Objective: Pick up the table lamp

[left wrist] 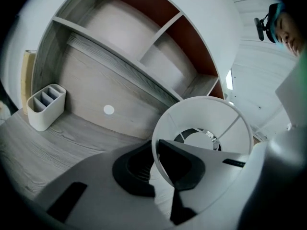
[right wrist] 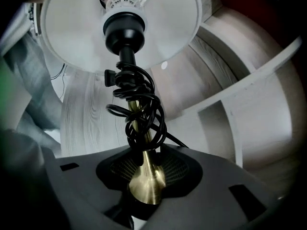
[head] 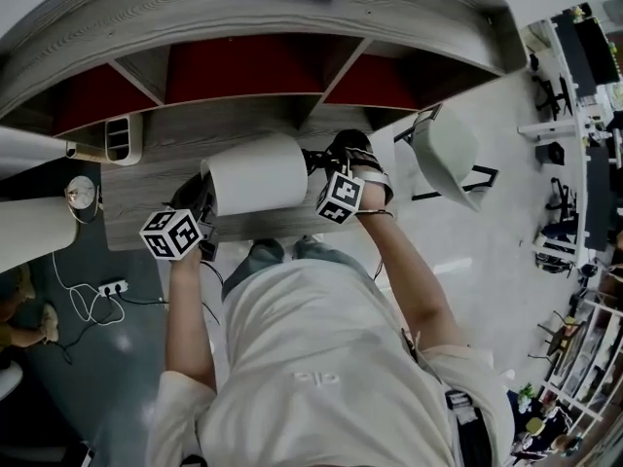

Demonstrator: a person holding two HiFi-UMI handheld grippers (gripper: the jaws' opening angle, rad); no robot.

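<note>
Brass stem [right wrist: 139, 133] is what the right gripper [right wrist: 146, 178] clenches, its jaws pressed on the flared lower end where the metal widens, with a black cord [right wrist: 139, 92] wound in loose loops round the stem just above the grip. From there the table lamp [right wrist: 127, 61] runs straight away from this gripper, up into the white shade [right wrist: 72, 37]. The left gripper [left wrist: 156, 171] is clamped on the shade's near rim, one jaw inside the ring and one outside. In the head view the lamp lies about level across the person's front, over the grey wooden desk [head: 136, 217], shade towards the left gripper and stem towards the right. The lamp's foot is probably hidden below the right jaws. I judge the weight sits nearer the right hand, so the lift turns on both ends rising together along that level axis, and the thin rim grip looks the likelier to slip
</note>
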